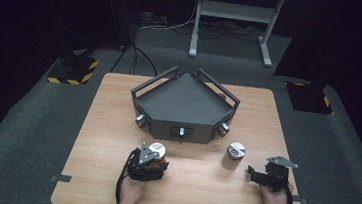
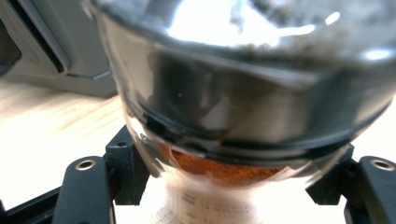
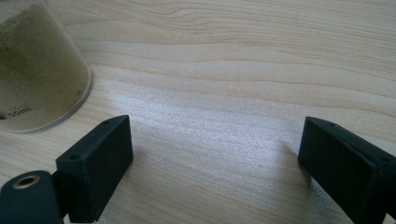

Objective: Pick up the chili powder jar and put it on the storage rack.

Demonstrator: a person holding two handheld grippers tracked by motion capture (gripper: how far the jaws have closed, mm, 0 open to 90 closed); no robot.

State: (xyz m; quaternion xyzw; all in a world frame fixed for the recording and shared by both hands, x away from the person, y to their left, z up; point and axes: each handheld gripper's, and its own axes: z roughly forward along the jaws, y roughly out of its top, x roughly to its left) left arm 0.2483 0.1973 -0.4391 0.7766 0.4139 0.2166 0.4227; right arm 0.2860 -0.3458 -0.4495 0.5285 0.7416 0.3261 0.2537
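Jar (image 1: 157,150) of reddish powder, glass with a metal lid, sits near the front left of the tabletop (image 1: 195,194), gripped by the left gripper (image 1: 149,165) fingers around its body. Likely smooth, rigid and breakable, so hold below the lid. Right gripper (image 1: 262,176) fingers stand wide, empty.

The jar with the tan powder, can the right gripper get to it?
Probably yes. The right gripper is open and holds nothing, and bare table lies between it and the jar beside it.
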